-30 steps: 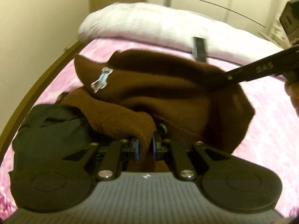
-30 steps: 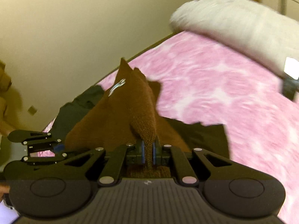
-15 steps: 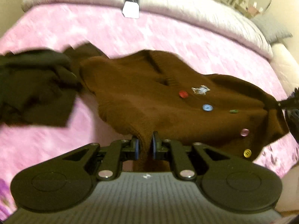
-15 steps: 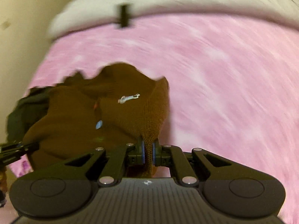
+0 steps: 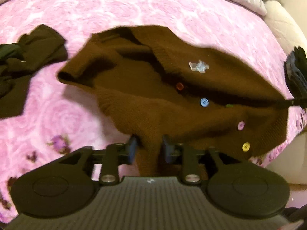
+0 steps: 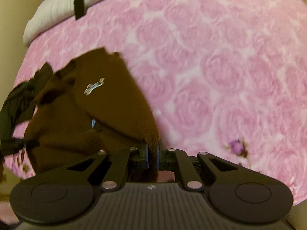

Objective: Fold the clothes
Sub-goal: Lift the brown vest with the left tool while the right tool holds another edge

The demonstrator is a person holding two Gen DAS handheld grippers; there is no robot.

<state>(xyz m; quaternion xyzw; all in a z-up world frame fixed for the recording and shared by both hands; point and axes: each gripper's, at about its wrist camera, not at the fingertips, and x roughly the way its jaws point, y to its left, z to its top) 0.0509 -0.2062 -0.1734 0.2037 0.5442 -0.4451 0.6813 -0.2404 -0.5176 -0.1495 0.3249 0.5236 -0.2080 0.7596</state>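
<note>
The brown cardigan (image 5: 153, 95) is now spread across the pink rose-patterned bed (image 5: 134, 9), front up, its coloured buttons (image 5: 204, 102) in a line down the placket; a second ago it was bunched up in a heap, hanging off both claws. The left claw (image 5: 149, 149) has just been opening: its blue pads (image 5: 132, 150) stand apart, with the hem of the cardigan lying loosely in the gap rather than squeezed. Over on the other side, the right claw (image 6: 152, 154) has also been easing open, though its pads are close together and the knit edge sits between them, touching both; whether they press on it, I cannot tell. A pale star-shaped patch (image 5: 198, 66) shows on the chest. The black garment (image 5: 23, 67) lies crumpled just beside the cardigan's sleeve. A white duvet (image 6: 57, 5) lines the far edge of the bed, and a dark flat object (image 6: 79, 6) rests on it.
</note>
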